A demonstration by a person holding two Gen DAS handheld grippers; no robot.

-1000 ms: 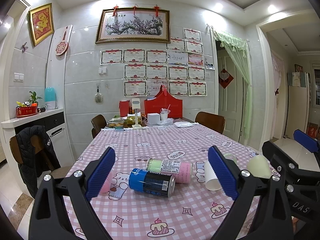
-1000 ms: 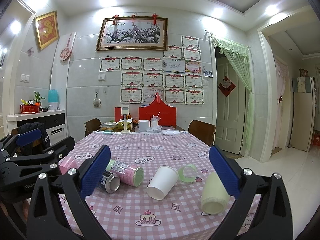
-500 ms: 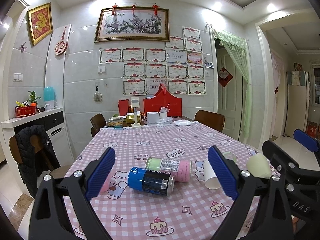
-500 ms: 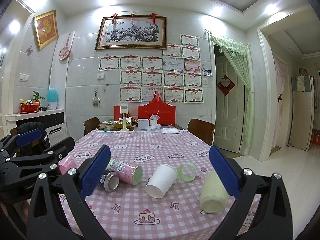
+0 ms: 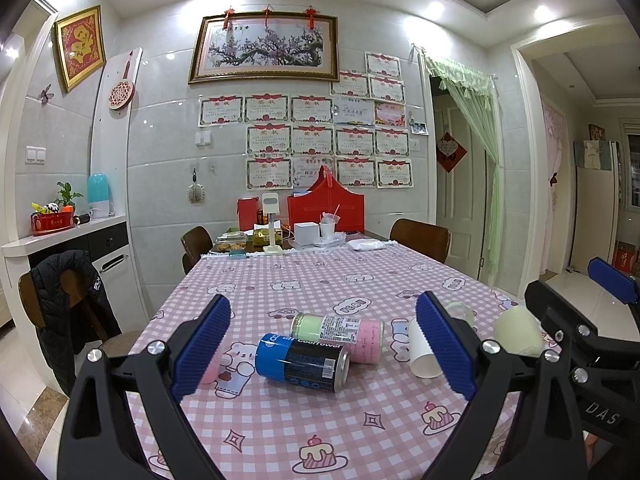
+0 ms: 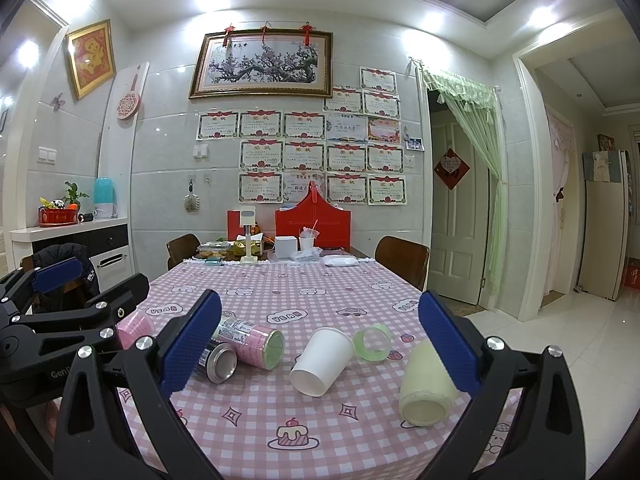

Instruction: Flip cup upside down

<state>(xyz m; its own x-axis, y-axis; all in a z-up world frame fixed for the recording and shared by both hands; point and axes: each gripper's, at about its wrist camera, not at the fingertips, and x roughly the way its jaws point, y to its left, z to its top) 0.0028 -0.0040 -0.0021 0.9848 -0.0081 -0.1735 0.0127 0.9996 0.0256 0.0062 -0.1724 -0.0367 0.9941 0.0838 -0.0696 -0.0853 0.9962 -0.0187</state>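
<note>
A white paper cup [image 6: 322, 362] lies on its side on the pink checked tablecloth [image 6: 280, 412], mouth toward me; it also shows in the left wrist view [image 5: 422, 350]. A pale cream cup [image 6: 426, 386] lies on its side to its right, also seen in the left wrist view [image 5: 518, 330]. A pink cup [image 6: 134, 328] lies at the left. My right gripper [image 6: 320, 356] is open, held above the near table edge, framing the white cup. My left gripper [image 5: 322, 346] is open over the cans. Both are empty.
A blue and black can [image 5: 302, 362] and a pink and green can [image 5: 338, 334] lie on their sides mid-table. A green tape ring [image 6: 372, 344] lies behind the white cup. Boxes and dishes [image 6: 280, 246] crowd the far end. Chairs [image 6: 402, 258] flank the table.
Both views have shifted only slightly; the objects sit a little lower and nearer in frame. Nothing on the table has moved and both grippers stay open.
</note>
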